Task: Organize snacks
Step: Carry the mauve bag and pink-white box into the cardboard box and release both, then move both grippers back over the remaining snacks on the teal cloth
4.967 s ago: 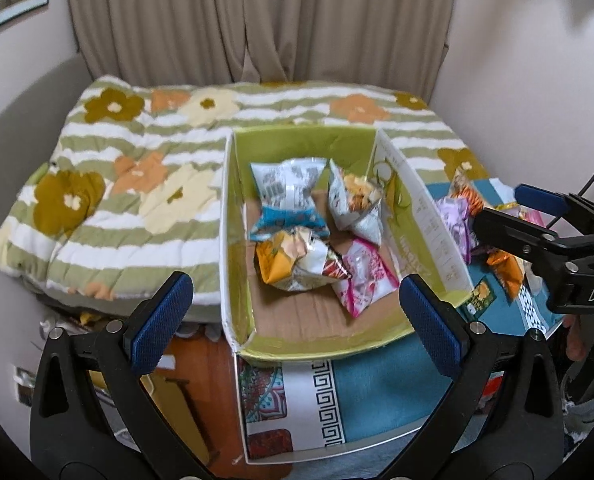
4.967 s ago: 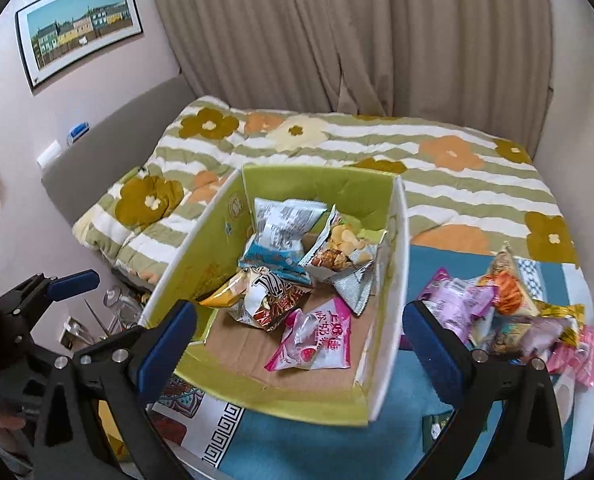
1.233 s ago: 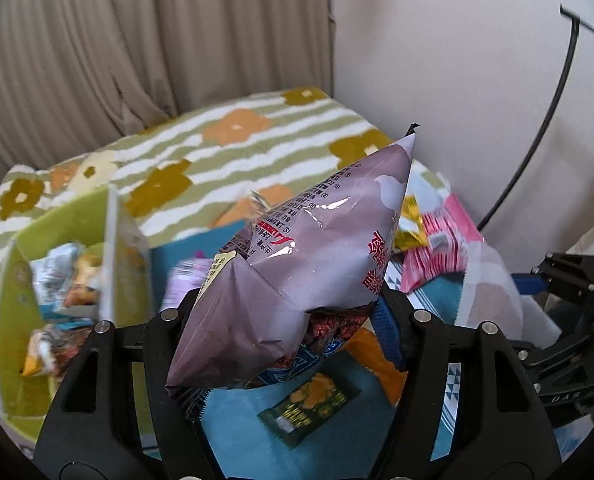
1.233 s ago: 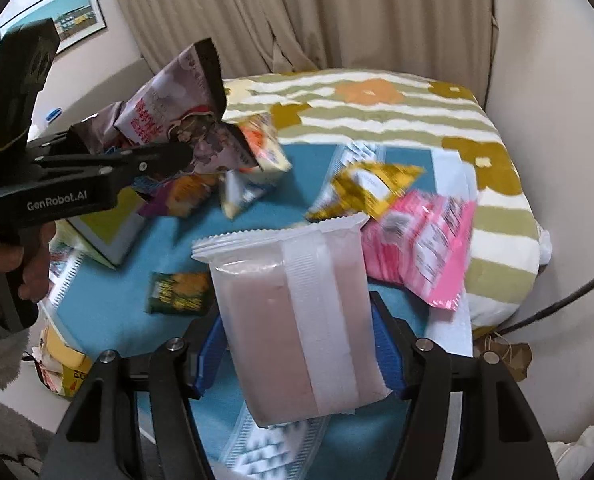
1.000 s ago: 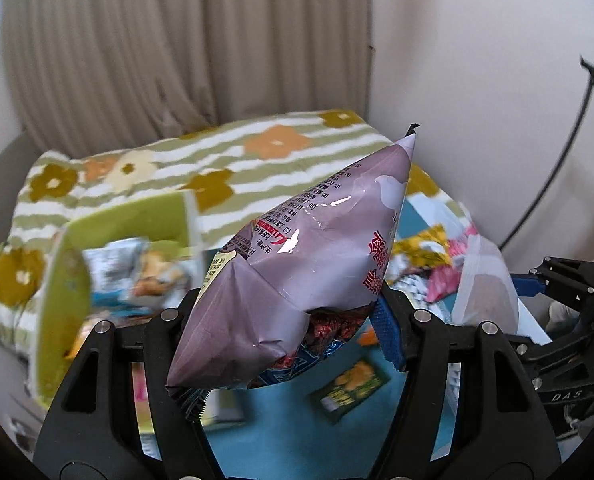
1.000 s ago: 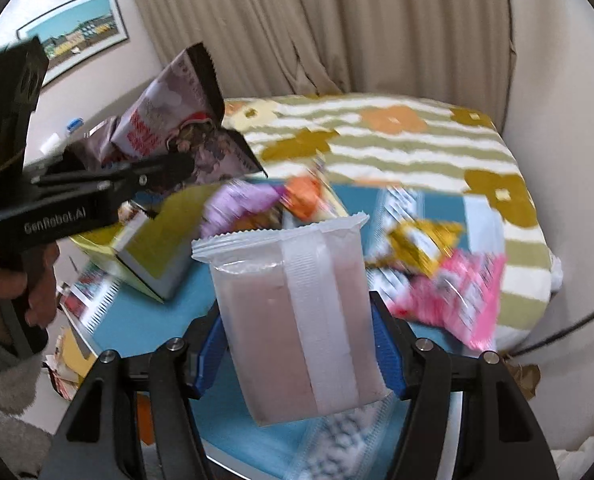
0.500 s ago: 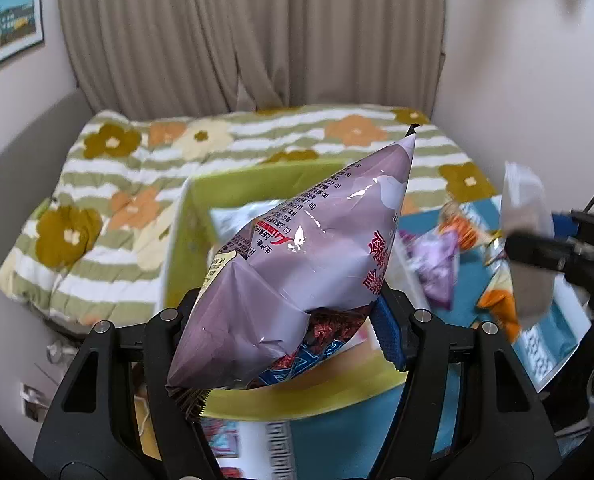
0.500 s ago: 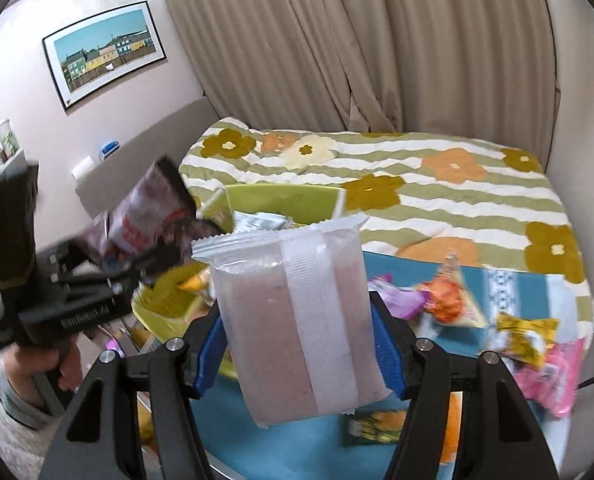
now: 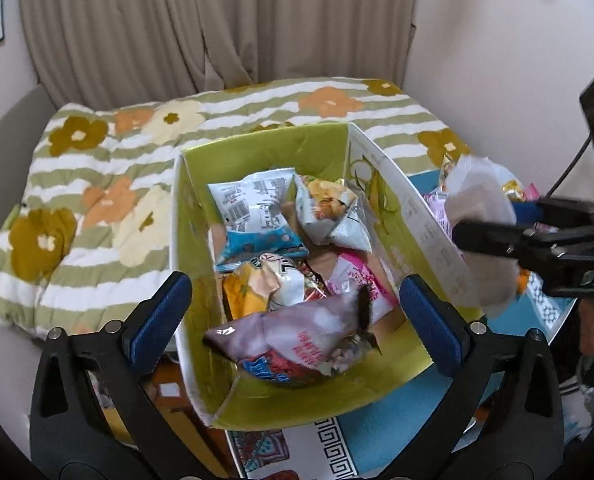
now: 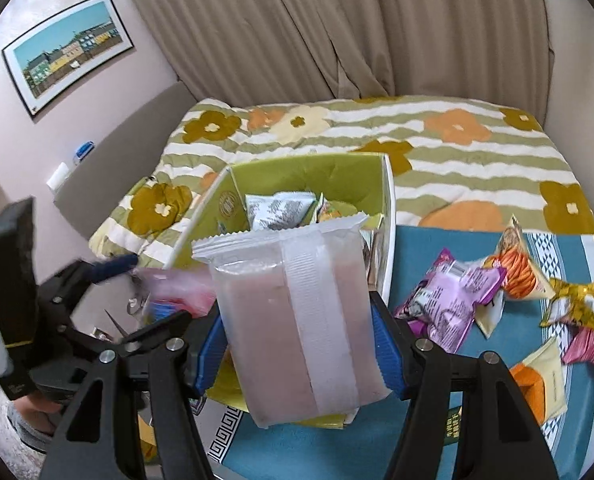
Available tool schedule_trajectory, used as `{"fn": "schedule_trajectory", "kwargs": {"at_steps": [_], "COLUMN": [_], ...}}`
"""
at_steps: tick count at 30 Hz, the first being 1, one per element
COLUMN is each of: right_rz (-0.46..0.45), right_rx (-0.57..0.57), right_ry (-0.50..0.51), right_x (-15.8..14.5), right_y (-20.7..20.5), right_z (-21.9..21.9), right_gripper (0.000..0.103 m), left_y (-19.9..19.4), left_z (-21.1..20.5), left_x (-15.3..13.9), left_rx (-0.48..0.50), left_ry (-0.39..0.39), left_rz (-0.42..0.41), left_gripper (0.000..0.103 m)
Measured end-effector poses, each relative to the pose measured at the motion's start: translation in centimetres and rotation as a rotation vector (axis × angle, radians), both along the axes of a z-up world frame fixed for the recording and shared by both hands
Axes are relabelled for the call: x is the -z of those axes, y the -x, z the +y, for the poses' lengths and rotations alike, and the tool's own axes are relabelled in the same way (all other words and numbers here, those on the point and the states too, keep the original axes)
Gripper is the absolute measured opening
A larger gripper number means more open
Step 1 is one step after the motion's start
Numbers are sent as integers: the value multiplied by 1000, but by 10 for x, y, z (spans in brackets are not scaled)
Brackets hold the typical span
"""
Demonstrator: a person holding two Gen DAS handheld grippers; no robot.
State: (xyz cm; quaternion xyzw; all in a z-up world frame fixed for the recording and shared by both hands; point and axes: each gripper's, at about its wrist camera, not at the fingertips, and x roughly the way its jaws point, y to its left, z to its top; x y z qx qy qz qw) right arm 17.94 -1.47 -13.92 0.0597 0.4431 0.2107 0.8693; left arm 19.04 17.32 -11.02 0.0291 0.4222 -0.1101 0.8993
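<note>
A green-lined cardboard box (image 9: 265, 156) holds several snack bags. A mauve snack bag (image 9: 297, 340) lies blurred at the box's near end, below my left gripper (image 9: 295, 312), which is open and empty. My right gripper (image 10: 297, 344) is shut on a translucent pink snack pack (image 10: 293, 312), held upright beside the box (image 10: 309, 172); it shows at the right in the left wrist view (image 9: 481, 216). The left gripper (image 10: 109, 270) shows at the left in the right wrist view.
Loose snack bags lie on the teal cloth (image 10: 417, 256) to the right of the box: a purple one (image 10: 453, 296), an orange one (image 10: 517, 268), a gold one (image 10: 577, 300). A striped flowered blanket (image 9: 97, 184) covers the bed behind. Curtains and walls close in.
My left gripper has opened and the mauve bag has dropped into the box. My right gripper, still holding the pink pack, has moved closer to the box.
</note>
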Motion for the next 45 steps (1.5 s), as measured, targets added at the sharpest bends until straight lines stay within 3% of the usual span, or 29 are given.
{"fn": "schedule_trajectory", "kwargs": {"at_steps": [4, 9, 22, 23, 25, 26, 30, 37, 45], "right_rz": [31, 58, 164, 173, 183, 190, 160, 20, -16], "right_rx": [-2, -22, -12, -11, 1, 15, 43, 33, 40], "right_ry": [13, 17, 20, 12, -22, -30, -62, -45, -37], "right_x": [10, 22, 54, 56, 60, 62, 56, 27, 13], "right_y": [-6, -19, -44, -45, -46, -46, -41, -23, -9], "right_z": [5, 11, 31, 30, 25, 22, 16, 19, 25], "right_gripper": [60, 60, 62, 65, 84, 98, 102, 102, 102], "left_y": [-3, 2, -1, -1, 0, 1, 3, 10, 23], "left_z": [15, 19, 43, 44, 44, 44, 45, 44, 46], "left_x": [3, 10, 26, 27, 31, 32, 33, 19, 2], "left_rx": [-49, -121, -194, -195, -196, -195, -193, -176, -167], "left_ry": [44, 24, 67, 69, 67, 67, 73, 76, 75], "left_rz": [21, 38, 77, 81, 88, 91, 92, 54, 25], "left_gripper": [103, 103, 103, 103, 103, 103, 103, 103, 103]}}
